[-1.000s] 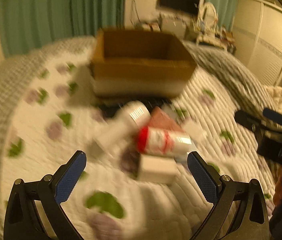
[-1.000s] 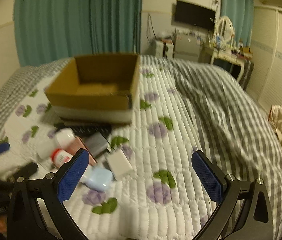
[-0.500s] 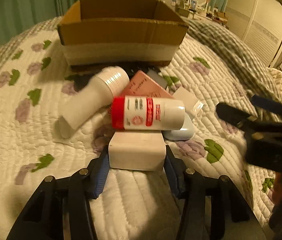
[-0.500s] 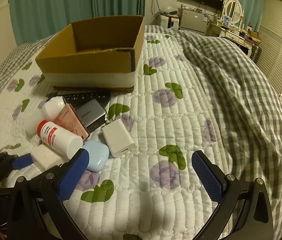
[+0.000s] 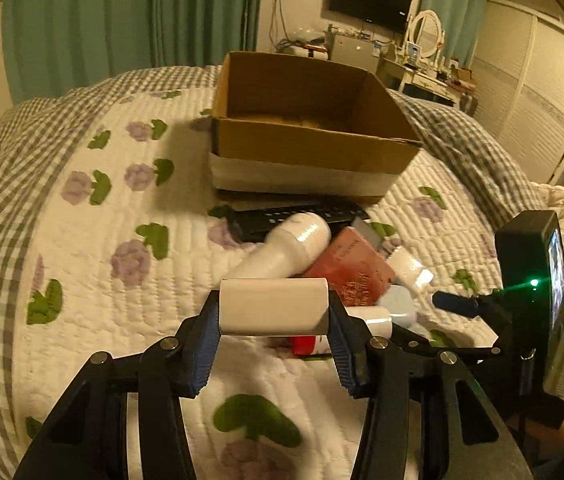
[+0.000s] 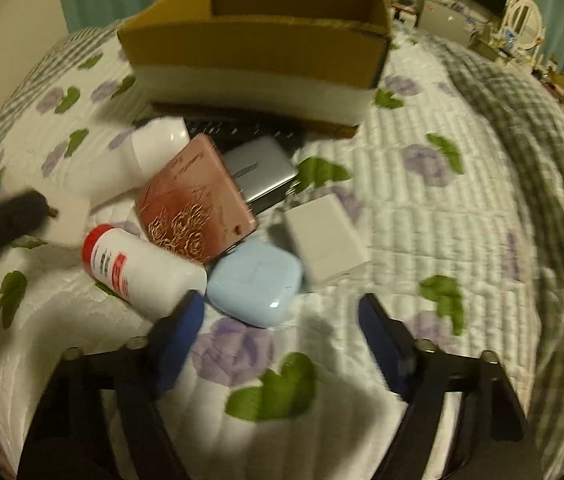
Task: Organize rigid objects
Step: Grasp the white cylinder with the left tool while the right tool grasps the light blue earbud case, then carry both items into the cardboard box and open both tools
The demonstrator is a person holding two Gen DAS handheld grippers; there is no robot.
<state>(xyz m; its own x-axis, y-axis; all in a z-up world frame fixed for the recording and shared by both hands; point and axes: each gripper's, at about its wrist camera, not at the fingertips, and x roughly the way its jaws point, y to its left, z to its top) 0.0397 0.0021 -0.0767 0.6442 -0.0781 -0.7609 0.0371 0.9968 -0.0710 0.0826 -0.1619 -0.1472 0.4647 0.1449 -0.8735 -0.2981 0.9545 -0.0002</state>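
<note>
The white block (image 5: 273, 305) is lifted off the bed (image 5: 82, 264), clamped by the left gripper (image 5: 273, 322); the right gripper (image 6: 280, 316), fingers closing on nothing, sits at the blue case's (image 6: 256, 280) six o'clock.

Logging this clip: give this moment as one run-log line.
left hand-held gripper: shut on white block | right hand-held gripper: closing, empty, near blue case | cardboard box: looks empty

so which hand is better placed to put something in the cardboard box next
Left. The left tongs already clamp the white block, facing the cardboard box. The right tongs are closing with nothing between them.
</note>
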